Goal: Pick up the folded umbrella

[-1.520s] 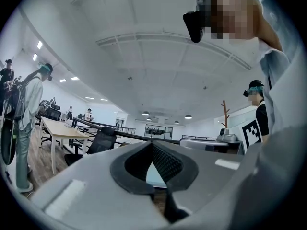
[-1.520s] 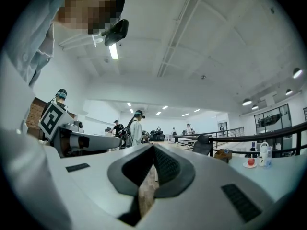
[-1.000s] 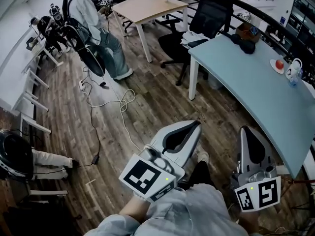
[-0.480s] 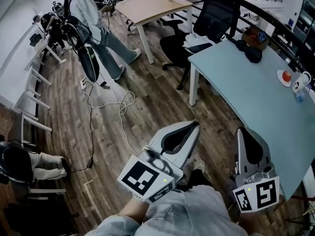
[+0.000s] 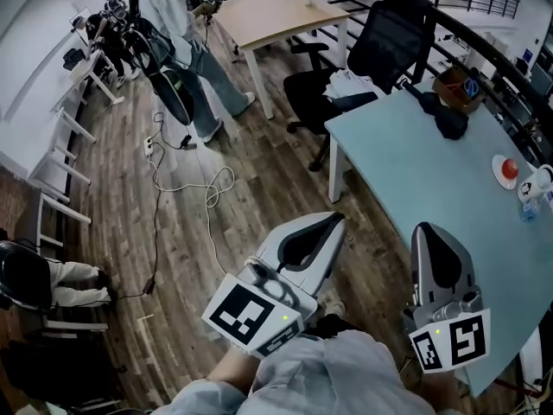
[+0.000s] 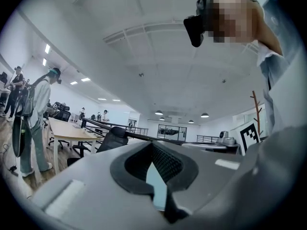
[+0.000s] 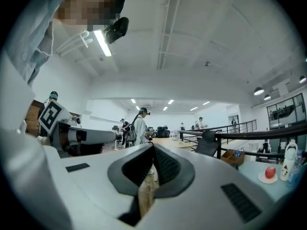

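Pointing level over the wooden floor [image 5: 130,232], the left hand-held gripper [image 5: 335,220] has its jaws pressed together with nothing between them; the right hand-held gripper [image 5: 429,230] is held beside it, level too, its jaws likewise closed and empty, its tip over the near edge of the pale blue desk [image 5: 406,180]; the folded umbrella [image 5: 448,119], a dark bundle, lies on the far part of that desk, well apart from both grippers and just beside a brown box [image 5: 458,86]; a plate [image 5: 497,178] with a red fruit [image 5: 510,169] on it sits toward the desk's right edge; a black office chair [image 5: 393,41] stands at the desk's far end, with a wooden desk [image 5: 268,15] beyond it; a person [image 5: 168,11] stands on the floor at the far left; a white cable [image 5: 203,188] snakes across the boards.
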The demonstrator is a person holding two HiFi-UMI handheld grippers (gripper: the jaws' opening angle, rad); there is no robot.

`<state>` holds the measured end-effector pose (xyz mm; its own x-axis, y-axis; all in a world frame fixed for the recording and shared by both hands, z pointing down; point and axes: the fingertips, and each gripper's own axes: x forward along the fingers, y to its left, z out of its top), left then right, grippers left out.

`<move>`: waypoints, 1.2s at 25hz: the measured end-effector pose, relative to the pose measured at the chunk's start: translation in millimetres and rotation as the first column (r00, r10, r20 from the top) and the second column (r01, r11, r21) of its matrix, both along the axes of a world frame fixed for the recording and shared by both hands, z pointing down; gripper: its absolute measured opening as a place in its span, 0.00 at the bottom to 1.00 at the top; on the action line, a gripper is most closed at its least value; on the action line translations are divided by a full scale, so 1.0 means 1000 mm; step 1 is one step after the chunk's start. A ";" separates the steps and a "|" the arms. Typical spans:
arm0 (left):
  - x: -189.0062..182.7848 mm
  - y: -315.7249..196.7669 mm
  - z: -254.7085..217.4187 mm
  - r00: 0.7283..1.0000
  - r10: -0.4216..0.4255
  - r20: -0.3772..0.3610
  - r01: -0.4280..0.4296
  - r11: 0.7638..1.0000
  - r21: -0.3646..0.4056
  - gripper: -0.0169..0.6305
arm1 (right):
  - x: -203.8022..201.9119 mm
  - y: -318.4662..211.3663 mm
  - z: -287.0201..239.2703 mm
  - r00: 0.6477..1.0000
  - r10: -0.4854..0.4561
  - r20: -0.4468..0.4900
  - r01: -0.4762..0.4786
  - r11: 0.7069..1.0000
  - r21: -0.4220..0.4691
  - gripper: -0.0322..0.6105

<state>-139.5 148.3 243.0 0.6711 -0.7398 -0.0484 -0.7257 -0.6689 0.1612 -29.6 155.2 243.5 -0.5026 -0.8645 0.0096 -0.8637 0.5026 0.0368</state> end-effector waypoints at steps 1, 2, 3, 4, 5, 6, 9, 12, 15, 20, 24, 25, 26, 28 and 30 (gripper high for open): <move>0.004 -0.006 -0.001 1.000 -0.008 0.000 0.008 1.000 0.002 0.03 | 0.004 -0.007 -0.001 1.000 -0.007 0.000 0.007 1.000 0.001 0.05; 0.008 -0.012 -0.002 1.000 -0.015 0.001 0.015 1.000 0.003 0.03 | 0.009 -0.013 -0.002 1.000 -0.012 -0.001 0.012 1.000 0.003 0.05; 0.012 -0.016 -0.004 1.000 -0.020 0.002 0.020 1.000 0.005 0.03 | 0.013 -0.019 -0.003 1.000 -0.016 -0.002 0.016 1.000 0.004 0.05; 0.015 -0.020 -0.005 1.000 -0.023 0.004 0.023 1.000 0.006 0.03 | 0.017 -0.023 -0.004 1.000 -0.019 -0.002 0.019 1.000 0.005 0.05; 0.018 -0.024 -0.006 1.000 -0.026 0.007 0.026 1.000 0.006 0.03 | 0.021 -0.027 -0.005 1.000 -0.020 0.001 0.020 1.000 0.005 0.05; 0.021 -0.026 -0.008 1.000 -0.029 0.010 0.029 1.000 0.006 0.03 | 0.025 -0.031 -0.006 1.000 -0.019 0.006 0.019 1.000 0.005 0.05; 0.029 -0.033 -0.012 0.999 -0.029 0.021 0.029 1.000 0.007 0.03 | 0.036 -0.036 -0.009 1.000 -0.012 0.021 0.012 1.000 0.004 0.05; 0.035 -0.039 -0.016 0.999 -0.026 0.033 0.026 1.000 0.008 0.03 | 0.042 -0.040 -0.013 0.999 -0.005 0.036 0.004 1.000 0.008 0.05; 0.042 -0.046 -0.016 0.999 -0.015 0.036 0.015 1.000 0.015 0.03 | 0.052 -0.043 -0.011 0.999 0.014 0.043 -0.015 1.000 0.012 0.05; 0.049 -0.062 -0.013 0.999 0.013 0.031 -0.014 1.000 0.020 0.03 | 0.061 -0.056 -0.008 0.998 0.052 0.043 -0.053 0.998 0.015 0.05; 0.049 -0.080 -0.014 0.999 0.046 0.028 -0.046 0.999 0.025 0.03 | 0.060 -0.071 -0.007 0.996 0.085 0.039 -0.086 0.996 0.016 0.05; 0.048 -0.086 -0.013 0.998 0.054 0.027 -0.055 0.998 0.026 0.03 | 0.059 -0.075 -0.007 0.995 0.093 0.038 -0.094 0.995 0.017 0.05; 0.047 -0.092 -0.013 0.998 0.063 0.025 -0.064 0.998 0.026 0.03 | 0.057 -0.080 -0.007 0.994 0.102 0.037 -0.103 0.995 0.016 0.05; 0.044 -0.106 -0.012 0.996 0.083 0.021 -0.083 0.996 0.025 0.03 | 0.054 -0.090 -0.005 0.992 0.123 0.035 -0.123 0.992 0.013 0.05; 0.039 -0.120 -0.011 0.995 0.101 0.021 -0.102 0.994 0.025 0.03 | 0.049 -0.102 -0.004 0.989 0.142 0.034 -0.142 0.990 0.009 0.05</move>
